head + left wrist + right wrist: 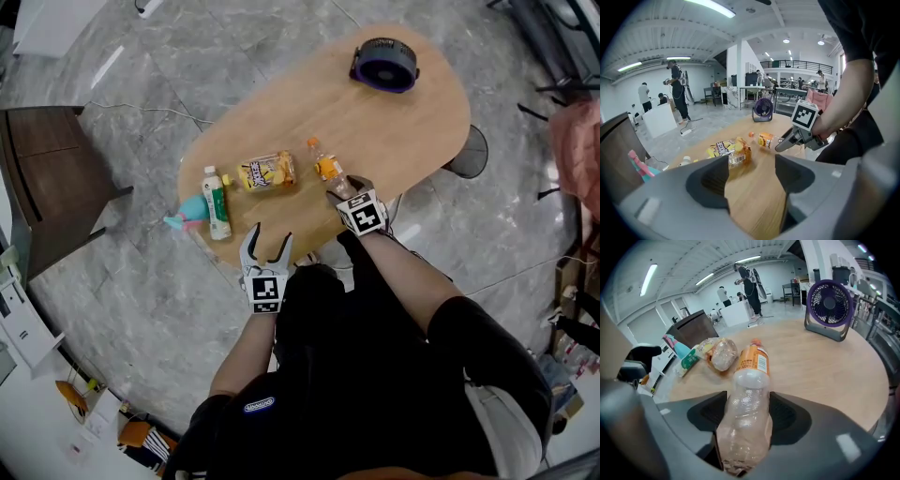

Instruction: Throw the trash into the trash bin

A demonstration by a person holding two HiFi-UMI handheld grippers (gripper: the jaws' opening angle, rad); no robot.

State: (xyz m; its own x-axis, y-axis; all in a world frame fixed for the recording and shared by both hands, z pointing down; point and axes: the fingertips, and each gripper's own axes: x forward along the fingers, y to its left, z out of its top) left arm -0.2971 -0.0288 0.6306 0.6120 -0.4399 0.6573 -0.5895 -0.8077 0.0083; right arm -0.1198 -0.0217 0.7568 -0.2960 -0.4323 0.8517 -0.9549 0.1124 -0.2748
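Note:
A clear plastic bottle with an orange label [327,169] lies on the oval wooden table [403,122]. My right gripper [343,187] is shut on its clear lower body, and in the right gripper view the bottle [751,359] fills the gap between both pads, cap end pointing away. My left gripper [267,246] hangs open over the table's near edge with only bare wood between its jaws [751,171]. A yellow snack bag [265,172] [729,150] lies just beyond it. No trash bin is clearly identifiable.
A white bottle with a green label [217,202] and a teal item [187,214] lie at the table's left end. A purple fan [384,64] stands at the far end. A dark brown box-like unit [47,169] stands on the floor to the left. People stand far off.

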